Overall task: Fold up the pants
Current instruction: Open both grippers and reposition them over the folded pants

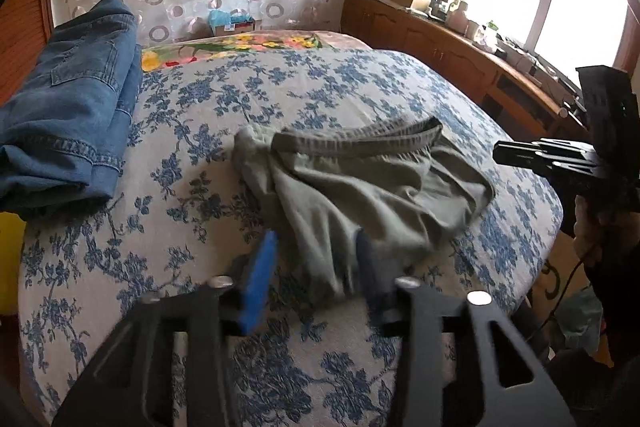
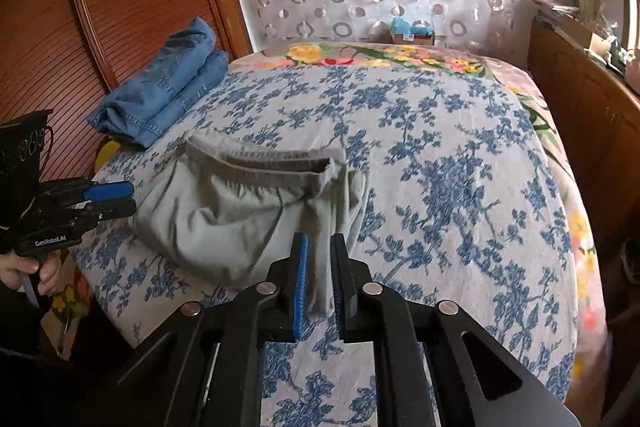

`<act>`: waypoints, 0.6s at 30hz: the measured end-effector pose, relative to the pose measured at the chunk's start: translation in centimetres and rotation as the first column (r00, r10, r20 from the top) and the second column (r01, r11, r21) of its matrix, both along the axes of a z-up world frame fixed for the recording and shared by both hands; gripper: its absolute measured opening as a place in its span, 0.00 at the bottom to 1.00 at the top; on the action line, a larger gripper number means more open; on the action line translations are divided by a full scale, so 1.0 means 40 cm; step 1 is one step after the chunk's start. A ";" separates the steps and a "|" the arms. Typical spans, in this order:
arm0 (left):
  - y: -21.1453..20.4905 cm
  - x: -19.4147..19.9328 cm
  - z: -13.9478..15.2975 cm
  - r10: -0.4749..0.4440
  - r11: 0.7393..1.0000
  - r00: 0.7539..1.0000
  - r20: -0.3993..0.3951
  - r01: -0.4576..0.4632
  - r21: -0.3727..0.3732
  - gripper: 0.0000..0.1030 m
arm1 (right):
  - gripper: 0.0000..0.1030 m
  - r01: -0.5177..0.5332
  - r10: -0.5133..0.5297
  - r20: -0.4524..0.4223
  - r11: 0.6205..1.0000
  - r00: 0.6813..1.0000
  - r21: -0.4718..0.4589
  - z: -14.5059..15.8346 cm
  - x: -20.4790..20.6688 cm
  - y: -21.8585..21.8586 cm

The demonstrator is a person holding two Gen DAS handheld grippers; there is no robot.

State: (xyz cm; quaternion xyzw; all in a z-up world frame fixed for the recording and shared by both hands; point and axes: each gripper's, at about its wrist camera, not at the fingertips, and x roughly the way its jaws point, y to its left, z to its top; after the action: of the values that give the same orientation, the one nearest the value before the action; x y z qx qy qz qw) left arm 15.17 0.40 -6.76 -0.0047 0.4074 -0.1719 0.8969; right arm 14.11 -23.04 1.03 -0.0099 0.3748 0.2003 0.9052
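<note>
Left wrist view
Pants: grey-green pants (image 1: pixel 360 187) lie crumpled in a heap on the blue-flowered bedspread (image 1: pixel 200 107), waistband toward the far side.
Left gripper: left gripper (image 1: pixel 316 259) sits at the near edge of the heap with its fingers apart; a fold of the cloth hangs in the gap, blurred, and neither pad presses on it.
Hard to see: the right-hand finger of the pair is dark and smeared against the fabric, so its pad cannot be made out.
Right gripper: cut off by the right edge of the picture; only black bodywork and part of a hand show.
Jeans: folded blue jeans (image 1: pixel 68 115) lie at the left of the bed, well apart from the pants, their near end cropped by the edge.
Window: blown out white; the clutter on the wooden cabinet (image 1: pixel 440 43) beneath it is too small to tell.

Right wrist view
Right gripper: right gripper (image 2: pixel 320 247) has its fingers a narrow way apart, a strip of the pants' right edge between them; whether the pads touch it I cannot tell.
Pants: the heap lies left of centre, waistband open at the top.
Left gripper: seen side-on at the left edge, partly cropped, just beside the left end of the pants.
Jeans: stacked at the far left by the slatted wooden door (image 2: pixel 100 7).
</note>
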 end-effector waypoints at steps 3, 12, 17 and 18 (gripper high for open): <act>0.001 0.024 0.003 0.006 1.000 1.000 0.003 -0.006 0.001 0.50 | 0.22 -0.006 0.006 0.005 1.000 1.000 0.012 0.001 0.013 -0.003; -0.018 0.106 0.001 0.004 1.000 1.000 0.008 -0.004 0.016 0.50 | 0.30 -0.017 0.017 0.004 1.000 1.000 0.018 -0.030 0.108 0.019; -0.031 0.156 -0.012 -0.005 1.000 1.000 -0.004 0.005 0.027 0.50 | 0.30 -0.052 0.052 -0.002 0.999 0.999 0.004 -0.046 0.166 0.048; -0.033 0.164 -0.014 -0.005 1.000 1.000 -0.007 0.005 0.029 0.50 | 0.30 -0.056 0.056 -0.004 0.998 0.998 0.004 -0.049 0.174 0.050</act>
State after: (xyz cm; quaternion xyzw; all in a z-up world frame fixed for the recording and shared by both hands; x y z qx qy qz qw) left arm 21.73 -0.92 -7.33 0.0088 0.4129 -0.1684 0.8950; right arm 21.09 -21.02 -0.94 -0.0185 0.3758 0.2264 0.8984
